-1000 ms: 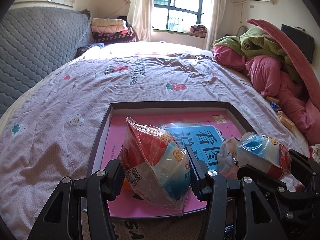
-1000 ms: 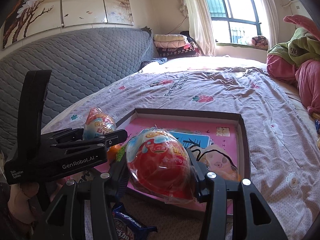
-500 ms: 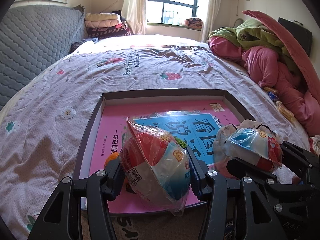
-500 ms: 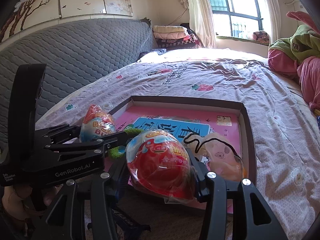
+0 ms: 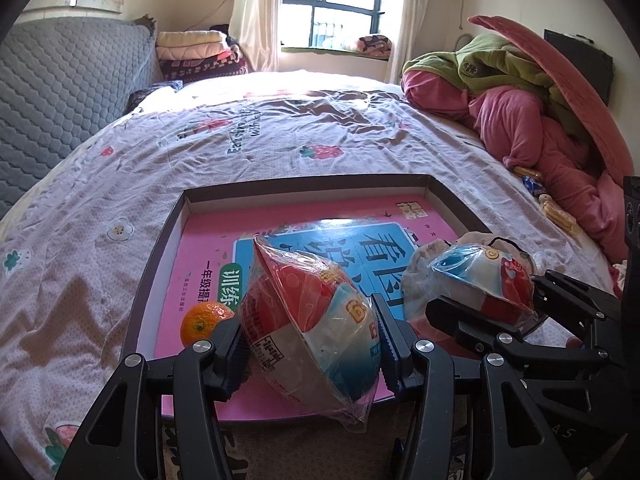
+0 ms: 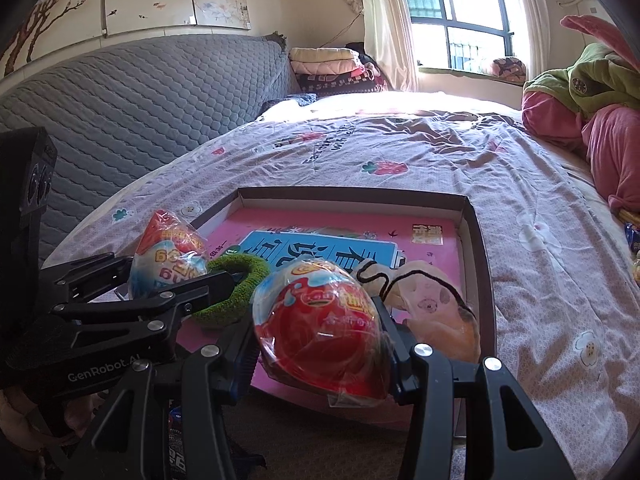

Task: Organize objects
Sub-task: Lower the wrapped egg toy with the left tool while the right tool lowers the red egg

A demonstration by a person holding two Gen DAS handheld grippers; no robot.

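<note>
My left gripper is shut on a plastic-wrapped egg toy, red, white and blue, held over the near edge of a shallow dark box on the bed. My right gripper is shut on a second wrapped egg toy, mostly red, over the same box. Each gripper shows in the other's view: the right one, the left one. In the box lie a pink book, an orange, a green ring and a soft pouch.
The bed has a lilac printed sheet. A grey quilted headboard stands at the left. Pink and green bedding is heaped at the right, with small snack packets beside it. Folded blankets lie at the far end.
Both grippers have moved forward with their eggs, over the box's near edge. The orange and the green ring have come into view.
</note>
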